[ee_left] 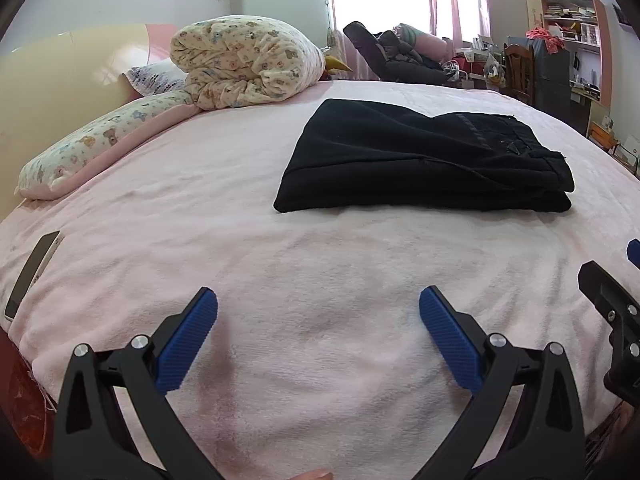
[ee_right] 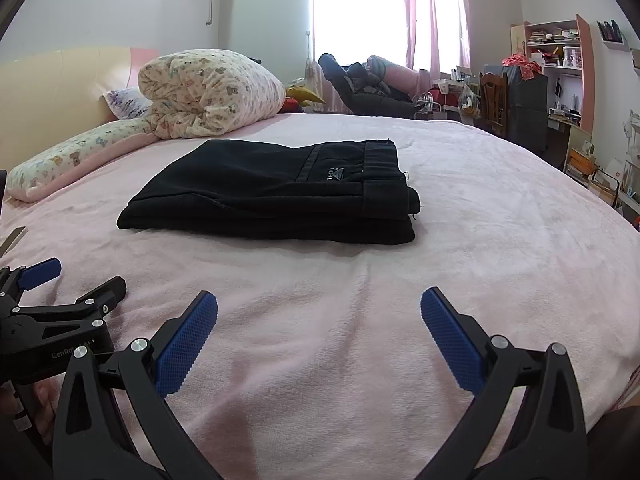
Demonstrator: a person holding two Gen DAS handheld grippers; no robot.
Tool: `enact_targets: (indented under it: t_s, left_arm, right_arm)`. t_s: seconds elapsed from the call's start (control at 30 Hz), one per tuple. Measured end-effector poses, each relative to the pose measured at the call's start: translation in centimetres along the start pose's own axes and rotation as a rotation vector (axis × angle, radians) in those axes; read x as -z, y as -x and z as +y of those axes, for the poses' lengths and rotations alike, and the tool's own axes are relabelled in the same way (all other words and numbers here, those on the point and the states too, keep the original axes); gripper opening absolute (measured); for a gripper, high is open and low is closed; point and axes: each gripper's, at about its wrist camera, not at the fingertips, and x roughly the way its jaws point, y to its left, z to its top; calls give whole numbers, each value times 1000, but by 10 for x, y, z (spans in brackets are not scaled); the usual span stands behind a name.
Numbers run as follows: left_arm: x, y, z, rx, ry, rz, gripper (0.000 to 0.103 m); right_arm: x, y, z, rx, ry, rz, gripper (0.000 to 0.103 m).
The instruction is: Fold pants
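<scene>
My black pants [ee_right: 272, 196] lie folded in a neat stack mid-bed on the pink blanket [ee_right: 480, 240]. My left claw [ee_left: 318, 336] and right claw [ee_right: 319, 336] hover nearby, both spread wide and empty. I judge only a gentle smoothing remains.

One partial marking was legible: white letters "GenRo…" on the black body of the left tool [ee_right: 80, 280], seen from the right wrist view, the remaining letters cut off behind the right tool's finger.

The folded black pants [ee_right: 272, 196] carried a small pale logo patch near the waistband; its characters were too small and blurred to read.

The flat white device [ee_left: 34, 272] at the bed's left edge showed faint marks on its rim, not readable.

Book spines and boxes on the shelf unit [ee_right: 556, 48] at the far wall were too small to make out.
</scene>
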Motion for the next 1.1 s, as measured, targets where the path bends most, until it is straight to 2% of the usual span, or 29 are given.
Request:
enact_targets:
  t_s: [1.1]
  left_arm:
    - [1,0,-2,2,-4,2,101]
  right_arm:
    - [1,-2,1,6,0,5,102]
